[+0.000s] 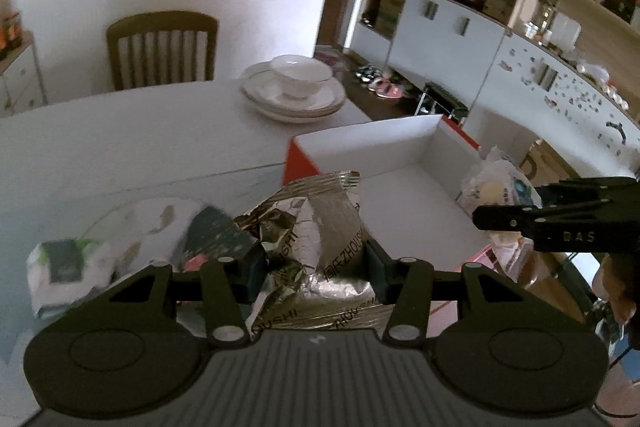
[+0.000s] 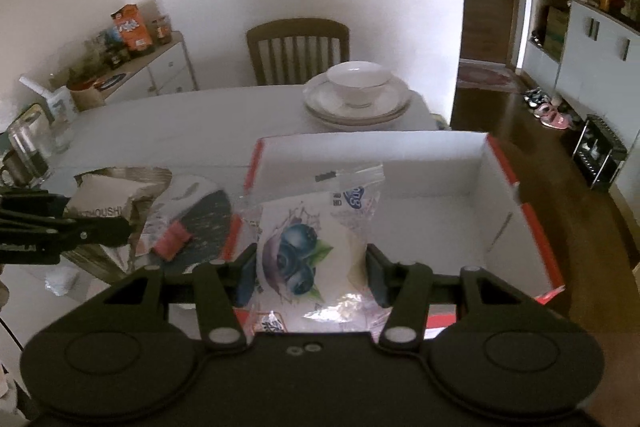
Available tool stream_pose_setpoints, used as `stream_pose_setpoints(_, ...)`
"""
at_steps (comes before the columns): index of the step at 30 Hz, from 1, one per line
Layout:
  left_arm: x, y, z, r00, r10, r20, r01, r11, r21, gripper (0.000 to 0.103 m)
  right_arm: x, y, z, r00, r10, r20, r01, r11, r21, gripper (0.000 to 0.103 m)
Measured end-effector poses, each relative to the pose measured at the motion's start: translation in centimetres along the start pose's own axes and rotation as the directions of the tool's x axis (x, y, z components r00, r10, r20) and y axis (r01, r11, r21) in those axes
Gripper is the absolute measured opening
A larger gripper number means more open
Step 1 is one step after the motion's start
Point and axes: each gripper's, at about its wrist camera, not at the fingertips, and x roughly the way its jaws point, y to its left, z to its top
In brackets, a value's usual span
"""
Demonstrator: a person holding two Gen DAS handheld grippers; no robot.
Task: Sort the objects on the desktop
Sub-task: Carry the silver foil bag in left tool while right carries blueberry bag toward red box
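Note:
My left gripper [image 1: 316,267] is shut on a crumpled silver foil snack bag [image 1: 316,227], held above the table just left of the open white box with red sides [image 1: 400,135]. My right gripper [image 2: 310,267] is shut on a clear bread packet printed with blueberries [image 2: 308,247], held over the near left corner of that box [image 2: 440,167]. In the left wrist view, the right gripper [image 1: 520,219] and its packet [image 1: 496,183] show at the right edge. In the right wrist view, the left gripper [image 2: 92,227] and the foil bag [image 2: 116,191] show at the left.
More packets lie on the table [image 1: 120,131] left of the box: a white and green one [image 1: 68,263], and a dark one [image 2: 208,215] with a red piece [image 2: 172,239]. Stacked plates with a bowl [image 1: 296,87] stand beyond the box. A chair [image 2: 298,51] is behind, and glasses [image 2: 28,151] stand far left.

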Motion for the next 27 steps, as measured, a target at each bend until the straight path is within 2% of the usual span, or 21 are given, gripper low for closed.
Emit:
stream_pose_setpoints(4,1.5,-2.0,1.1,1.0,-0.025,-0.005,0.025,0.999,0.035,0.05,0.3,-1.8,0.2,1.0,-0.023,-0.006,0.023,1.0,0.008,0.053)
stream_pose_setpoints(12,5.3,-5.2,3.5,0.999,-0.031,-0.03,0.033,0.996,0.079,0.05,1.3,-5.3,0.7,0.997,-0.07,-0.015,0.07,0.997,0.012,0.053)
stream_pose_setpoints(27,13.4,-8.3,6.3,0.991,-0.014,-0.136,0.036,0.986,0.161,0.05,4.5,-8.8,1.2,0.995,-0.071,-0.066,0.069,0.997,-0.03,0.053)
